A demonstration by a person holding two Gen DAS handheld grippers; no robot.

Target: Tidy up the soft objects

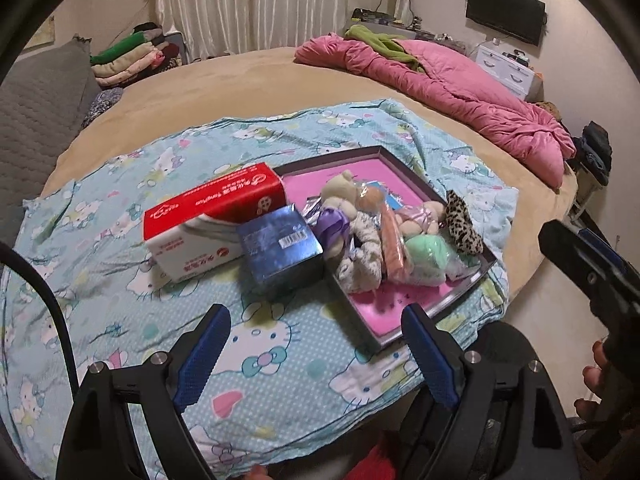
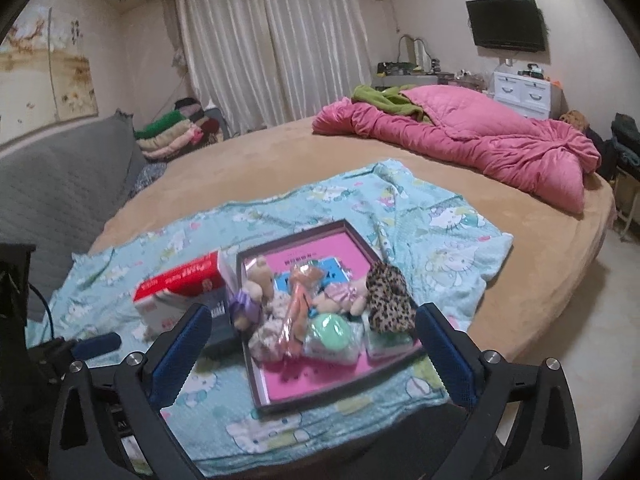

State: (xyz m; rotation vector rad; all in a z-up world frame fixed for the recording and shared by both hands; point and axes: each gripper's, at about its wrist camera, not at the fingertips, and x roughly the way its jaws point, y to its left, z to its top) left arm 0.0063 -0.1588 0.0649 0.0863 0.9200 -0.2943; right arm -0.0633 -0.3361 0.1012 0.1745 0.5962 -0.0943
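Observation:
A shallow dark-rimmed tray [image 1: 472, 276] [image 2: 256, 368] with a pink floor lies on a blue cartoon-cat cloth [image 1: 280, 360] [image 2: 440, 220] on the bed. It holds several soft things: a small teddy [image 1: 340, 196] [image 2: 260, 276], a purple ribbon [image 1: 332, 224], a leopard-print scrunchie [image 1: 462, 220] [image 2: 390, 296], an orange piece [image 1: 392, 244] [image 2: 298, 304], a green puff [image 1: 426, 254] [image 2: 330, 332]. My left gripper [image 1: 316, 320] is open above the cloth, short of the tray. My right gripper [image 2: 316, 332] is open in front of the tray, nothing between its fingers.
A red and white tissue pack [image 1: 208, 216] [image 2: 180, 292] and a shiny blue box [image 1: 280, 248] lie left of the tray. A pink quilt [image 1: 460, 92] [image 2: 480, 144] lies on the far bed. Folded clothes [image 1: 132, 56] are stacked at the back left.

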